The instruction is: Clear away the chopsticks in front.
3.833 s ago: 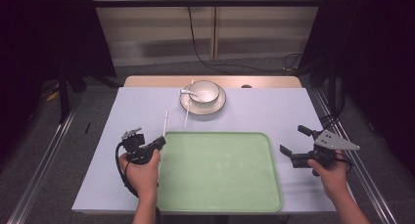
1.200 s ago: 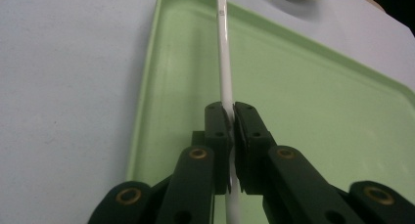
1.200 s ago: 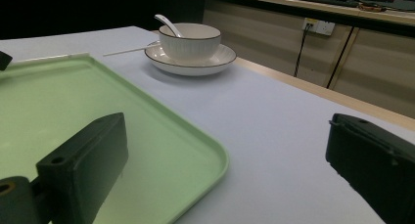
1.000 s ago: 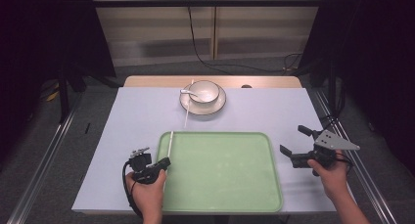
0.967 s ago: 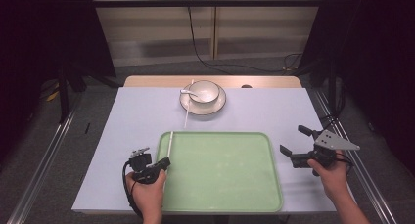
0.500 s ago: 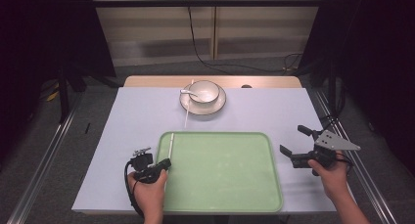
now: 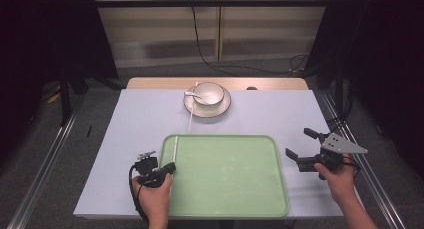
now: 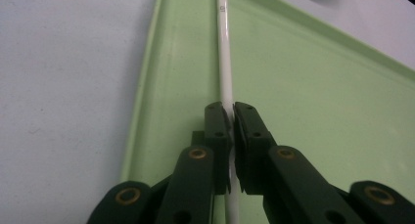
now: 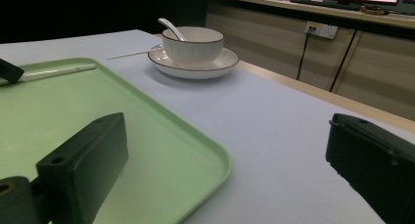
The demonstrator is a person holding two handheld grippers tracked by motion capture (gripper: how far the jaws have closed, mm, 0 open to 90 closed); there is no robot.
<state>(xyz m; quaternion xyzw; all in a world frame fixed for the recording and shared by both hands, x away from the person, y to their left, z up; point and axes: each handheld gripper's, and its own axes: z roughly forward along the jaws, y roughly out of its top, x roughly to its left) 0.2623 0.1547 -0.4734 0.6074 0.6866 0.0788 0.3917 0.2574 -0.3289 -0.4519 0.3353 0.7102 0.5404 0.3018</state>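
My left gripper (image 7: 167,168) (image 8: 230,111) is shut on a thin white chopstick (image 7: 174,146) (image 8: 224,53) at the left edge of the green tray (image 7: 270,209) (image 8: 147,87). The chopstick points away from me along the tray's left side, low over its floor. A second white chopstick (image 7: 191,116) (image 9: 129,53) lies on the table beside the plate (image 7: 190,108). A white bowl (image 7: 208,93) (image 9: 192,44) with a spoon (image 7: 192,94) stands on that plate. To the right of the tray my right gripper (image 7: 299,143) (image 9: 227,170) stands open with nothing between its jaws.
The pale table (image 7: 280,114) ends in a wooden strip (image 7: 150,83) at the back. Metal rails (image 7: 45,159) run along the floor on both sides. A black cable (image 7: 134,189) trails from the left gripper.
Since the earliest frame my left hand has pulled back toward the near edge with the chopstick, bringing it over the tray's left side. Over the last second nothing has moved.
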